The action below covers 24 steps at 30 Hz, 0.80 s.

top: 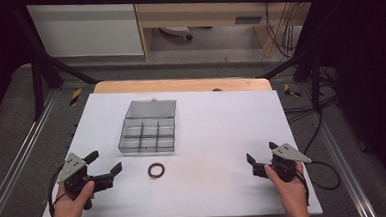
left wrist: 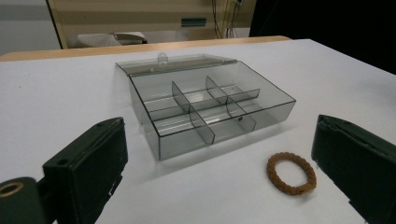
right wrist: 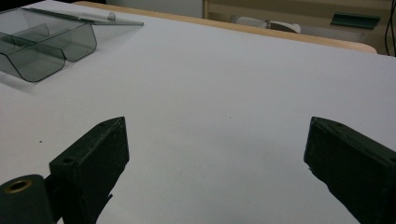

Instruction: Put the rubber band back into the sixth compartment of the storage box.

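Jaws wide; one ring (left wrist: pixel 291 173), one six-compartment box (left wrist: pixel 205 105).

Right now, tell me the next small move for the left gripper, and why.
Probably ease the left gripper forward and toward the brown braided ring, so its open jaws straddle it. The ring lies flat on the white table, apart from both jaws and just in front of the open clear compartment box, whose cells look empty. The right gripper sits open and much farther from it.
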Tool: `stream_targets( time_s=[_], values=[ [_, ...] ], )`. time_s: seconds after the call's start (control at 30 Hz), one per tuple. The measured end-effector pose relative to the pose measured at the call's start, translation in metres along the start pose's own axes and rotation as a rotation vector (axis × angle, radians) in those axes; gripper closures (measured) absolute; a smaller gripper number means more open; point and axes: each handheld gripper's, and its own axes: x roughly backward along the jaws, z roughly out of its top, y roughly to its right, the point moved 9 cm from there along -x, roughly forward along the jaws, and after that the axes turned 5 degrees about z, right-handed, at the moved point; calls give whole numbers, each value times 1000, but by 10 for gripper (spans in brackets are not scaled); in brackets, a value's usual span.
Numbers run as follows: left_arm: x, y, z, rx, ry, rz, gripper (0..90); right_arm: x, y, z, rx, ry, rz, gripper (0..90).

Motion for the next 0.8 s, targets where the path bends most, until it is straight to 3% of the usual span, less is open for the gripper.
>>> stream_targets(
  time_s=[0.17,0.53,0.8],
  values=[
    [-2,7,-1,-26,-8,-17,42,0,3,-1,-21,-3,-9,64],
    [-8,23,-3,-65,-18,-49,45,-4,-2,-3,-7,-30,1,53],
    [-10,28,-5,-80,-30,-60,46,-7,-8,-4,5,-47,15,51]
  ],
)
